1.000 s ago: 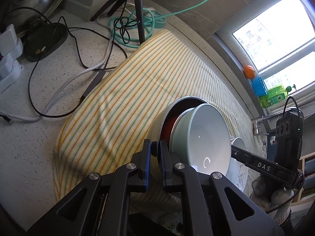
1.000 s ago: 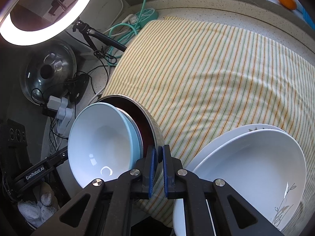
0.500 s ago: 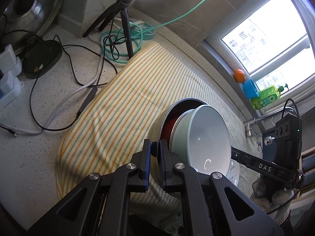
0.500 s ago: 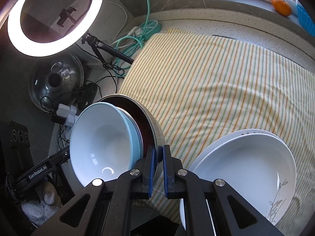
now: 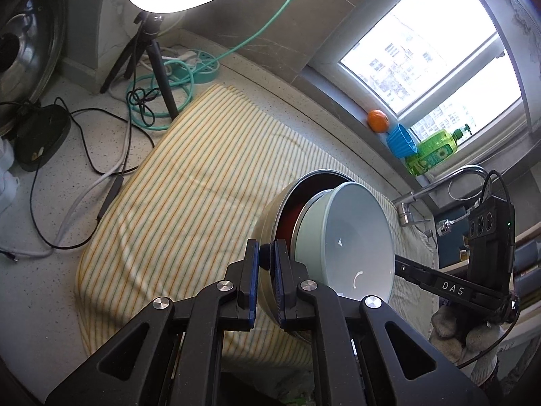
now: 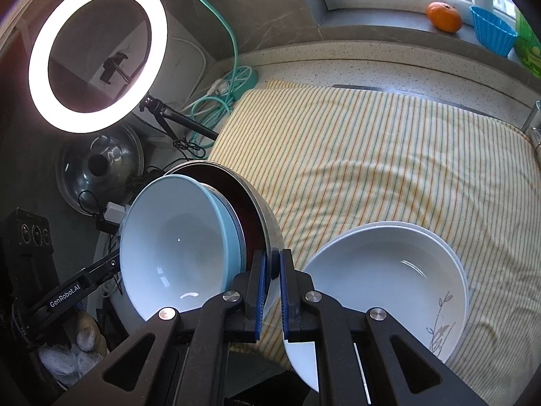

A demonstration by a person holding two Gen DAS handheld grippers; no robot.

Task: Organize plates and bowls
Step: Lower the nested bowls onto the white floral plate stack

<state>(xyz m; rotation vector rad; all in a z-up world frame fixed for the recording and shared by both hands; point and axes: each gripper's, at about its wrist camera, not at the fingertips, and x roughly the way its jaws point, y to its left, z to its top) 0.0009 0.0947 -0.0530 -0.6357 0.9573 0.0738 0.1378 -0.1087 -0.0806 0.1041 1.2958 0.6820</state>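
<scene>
A steel bowl (image 5: 270, 209) with a dark red inside holds a nested pale blue bowl (image 5: 348, 233). Both grippers pinch the steel bowl's rim from opposite sides and hold the stack above the striped cloth (image 5: 189, 196). My left gripper (image 5: 267, 270) is shut on the rim. My right gripper (image 6: 271, 277) is shut on the same rim (image 6: 267, 223), with the blue bowl (image 6: 175, 247) to its left. Two stacked white plates (image 6: 389, 270) with a bird print lie on the cloth (image 6: 372, 155) at the lower right of the right wrist view.
A ring light (image 6: 98, 54) on a tripod, cables and a teal power strip (image 6: 236, 81) crowd the counter's left back. A steel lid (image 6: 101, 165) leans there. An orange (image 6: 443, 16), a blue cup (image 6: 492, 34) and a green bottle (image 5: 432, 152) stand on the windowsill. A faucet (image 5: 439, 186) is at the right.
Both grippers have lifted the nested bowls higher and drawn back from the cloth; more of the window, sill and ring light shows. The grips have not changed.
</scene>
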